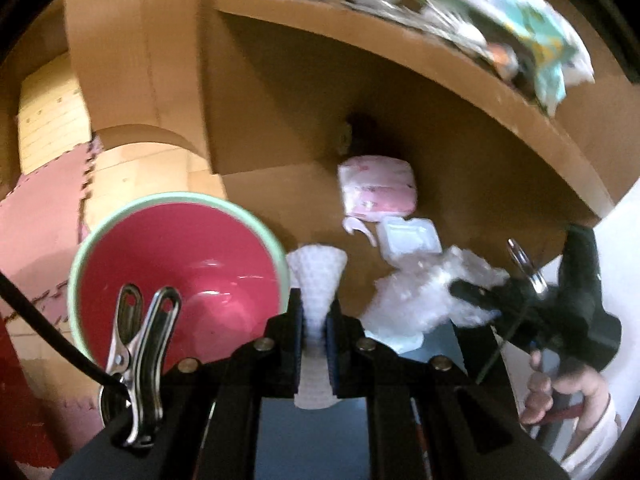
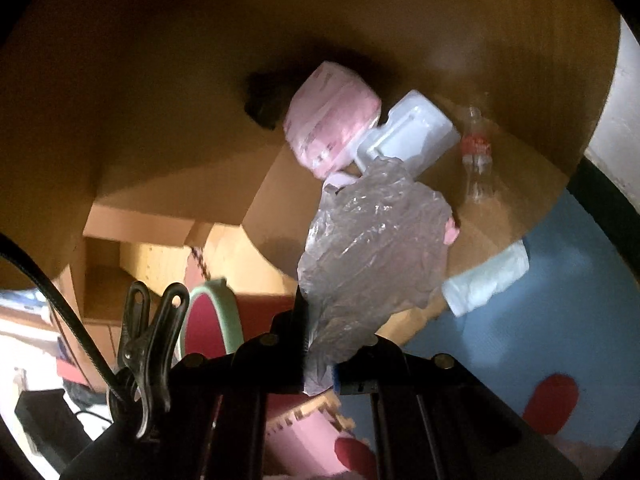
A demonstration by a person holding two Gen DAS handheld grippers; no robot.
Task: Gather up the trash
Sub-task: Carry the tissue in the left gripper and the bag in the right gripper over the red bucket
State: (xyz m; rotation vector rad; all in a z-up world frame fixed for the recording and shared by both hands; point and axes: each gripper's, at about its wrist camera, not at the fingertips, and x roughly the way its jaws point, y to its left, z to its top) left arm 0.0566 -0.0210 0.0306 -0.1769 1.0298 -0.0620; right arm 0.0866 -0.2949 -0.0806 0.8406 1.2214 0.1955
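My left gripper (image 1: 316, 326) is shut on a white textured paper wad (image 1: 317, 276) that fans out above the pads, just right of a red bin with a green rim (image 1: 176, 268). My right gripper (image 2: 320, 344) is shut on a crumpled clear plastic bag (image 2: 372, 248) that hangs in front of the camera. In the left wrist view the right gripper (image 1: 476, 300) shows at the right, with the plastic bag (image 1: 420, 296) bunched in it and a hand (image 1: 560, 396) on its handle. On the floor under a wooden desk lie a pink wrapped pack (image 2: 330, 128), a white foam box (image 2: 412, 136) and a clear bottle (image 2: 476, 152).
The desk top (image 1: 400, 40) overhead carries several wrappers and papers (image 1: 520, 32). A dark object (image 2: 266, 100) sits in the back corner under the desk. A pale folded cloth (image 2: 486, 280) lies at the edge of a blue mat (image 2: 560, 300). Pink foam tiles (image 1: 36, 240) cover the floor at left.
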